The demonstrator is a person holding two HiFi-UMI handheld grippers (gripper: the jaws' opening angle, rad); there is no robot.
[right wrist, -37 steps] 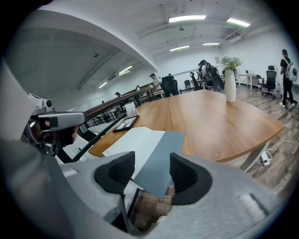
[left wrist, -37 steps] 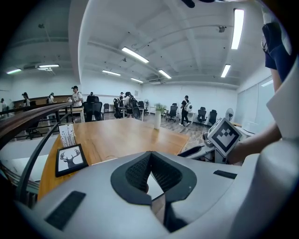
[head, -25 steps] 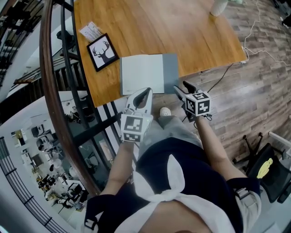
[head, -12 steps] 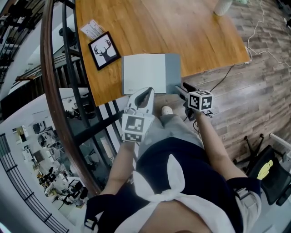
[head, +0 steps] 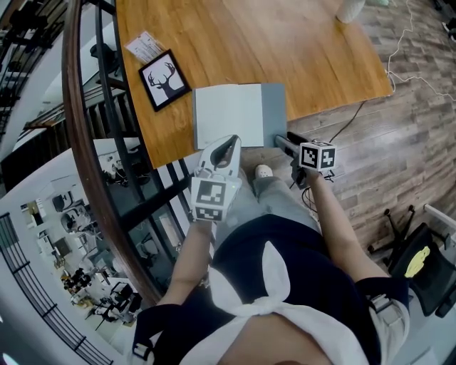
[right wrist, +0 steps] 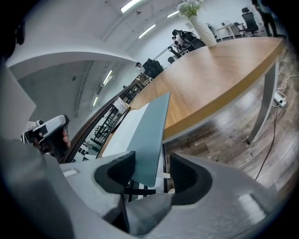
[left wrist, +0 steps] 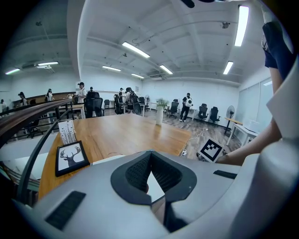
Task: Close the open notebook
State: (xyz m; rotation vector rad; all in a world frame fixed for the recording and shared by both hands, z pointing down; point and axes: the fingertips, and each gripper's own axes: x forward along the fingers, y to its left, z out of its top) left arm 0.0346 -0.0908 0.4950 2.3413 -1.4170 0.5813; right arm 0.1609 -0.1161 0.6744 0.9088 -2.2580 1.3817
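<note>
Notebook: the notebook (head: 239, 114) lies open on the desk (head: 214, 43), at its near edge, with the white page on the left and the grey cover (right wrist: 150, 135) on the right.
Overhang: the near corner of the grey cover goes out past the desk edge, above the wooden floor (head: 399, 142).
Right tool: the right tool (right wrist: 153, 173) has its jaws apart. The cover corner stands between them, closer to one jaw.
Left tool: the left tool (head: 228, 145) has its jaws together on nothing, just at the near edge of the white page.
Left side: a deer picture (head: 164, 80) lies near the notebook's far left corner, not touching it. Beyond it, the railing (head: 77, 142) runs along that side of the desk.
Open room: past the notebook, bare wood reaches to a white vase (head: 350, 10) at the far edge.
</note>
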